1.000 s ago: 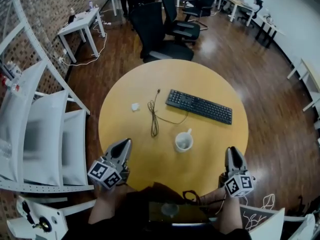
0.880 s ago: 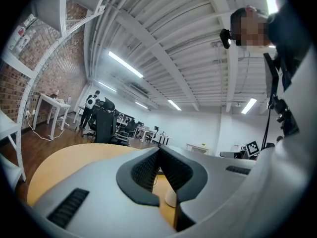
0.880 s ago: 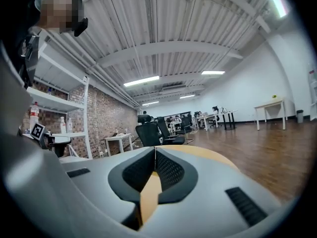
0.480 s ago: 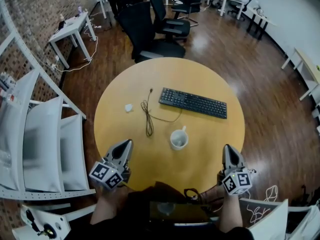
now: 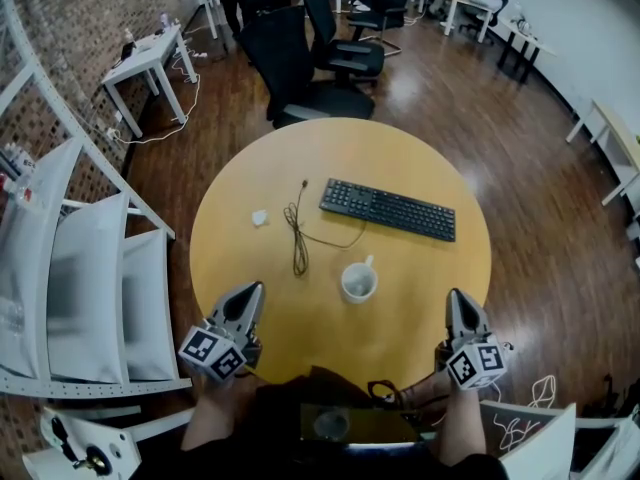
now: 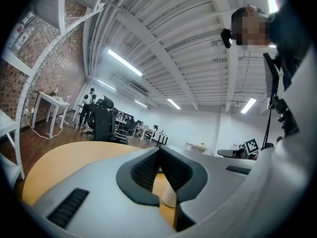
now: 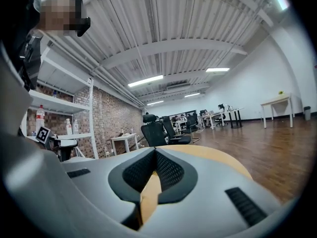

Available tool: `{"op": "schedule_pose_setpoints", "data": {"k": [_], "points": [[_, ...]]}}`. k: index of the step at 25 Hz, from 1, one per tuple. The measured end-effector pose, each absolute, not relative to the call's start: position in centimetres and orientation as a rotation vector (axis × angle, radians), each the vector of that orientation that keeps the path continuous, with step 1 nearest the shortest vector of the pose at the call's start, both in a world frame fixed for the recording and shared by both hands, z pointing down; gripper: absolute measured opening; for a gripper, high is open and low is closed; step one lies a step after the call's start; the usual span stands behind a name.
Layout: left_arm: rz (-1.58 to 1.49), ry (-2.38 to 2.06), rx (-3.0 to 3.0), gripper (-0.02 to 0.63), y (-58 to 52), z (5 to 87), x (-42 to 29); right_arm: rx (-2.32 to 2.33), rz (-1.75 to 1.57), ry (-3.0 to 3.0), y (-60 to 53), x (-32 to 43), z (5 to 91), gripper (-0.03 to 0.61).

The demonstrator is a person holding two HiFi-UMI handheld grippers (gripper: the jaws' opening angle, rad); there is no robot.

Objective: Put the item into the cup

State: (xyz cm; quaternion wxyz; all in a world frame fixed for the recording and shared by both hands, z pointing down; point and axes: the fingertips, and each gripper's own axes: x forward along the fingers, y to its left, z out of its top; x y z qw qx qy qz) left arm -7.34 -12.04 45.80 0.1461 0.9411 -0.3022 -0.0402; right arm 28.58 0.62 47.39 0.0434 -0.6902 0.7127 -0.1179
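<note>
Furniture and loose pieces, largest first: round table (image 5: 430, 158), yellow wooden top, standing on a dark wood floor (image 5: 500, 98); white shelving (image 5: 90, 258) to my left, just beside the table's edge; black office chairs (image 5: 300, 58) grouped past the far rim. Black keyboard (image 5: 388, 209), lying flat on the far half of the table, slightly right of centre and angled. My left gripper (image 5: 254, 290), over the near left edge and pointing inward: jaws brought fully together, tips meeting, nothing caught between them. My right gripper (image 5: 458, 296), over the near right edge: jaws likewise closed tip to tip and gripping nothing, only bare tabletop showing through the gap behind the tips. Black cable (image 5: 299, 238), one end near the keyboard's left end, the rest running towards me in a narrow loop. White cup (image 5: 358, 282), upright near the table's centre, between keyboard and my grippers, handle turned towards the keyboard; it also shows in the left gripper view, through the gap behind the closed tips and well beyond them. Small white item (image 5: 260, 218), on the tabletop just left of the cable, well apart from the cup and from both grippers.
</note>
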Motion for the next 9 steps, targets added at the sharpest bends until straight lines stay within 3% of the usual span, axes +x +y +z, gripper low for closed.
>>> {"op": "schedule_pose_setpoints", "data": {"k": [9], "points": [[-0.088, -0.837, 2.708, -0.006, -11.8, 46.3, -5.7, -2.109, -0.386, 2.18, 1.2, 29.2, 47.9, 0.009]]}}
